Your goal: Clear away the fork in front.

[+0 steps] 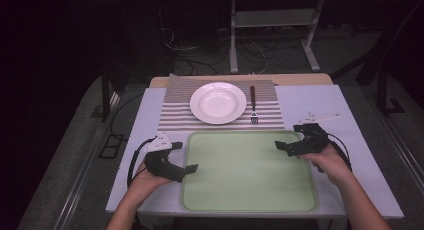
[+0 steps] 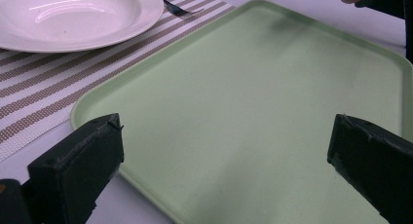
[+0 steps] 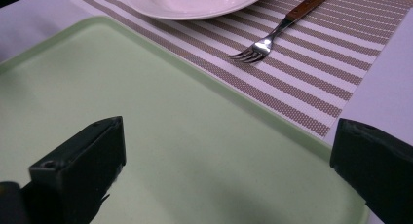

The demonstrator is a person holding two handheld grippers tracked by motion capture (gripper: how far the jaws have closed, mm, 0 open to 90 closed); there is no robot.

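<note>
Both grippers hover over the empty pale green rectangular plastic tray [image 1: 250, 172] on the tabletop: left gripper [image 1: 186, 158] at its left rim, right gripper [image 1: 289, 137] at its far right corner. Jaws gape wide, holding nothing, flanking the tray as if to lift it together.

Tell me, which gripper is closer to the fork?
The right one. The right gripper hovers over the green tray's far right corner, just below the fork on the striped placemat. The left gripper sits at the tray's left edge, farther away.
</note>
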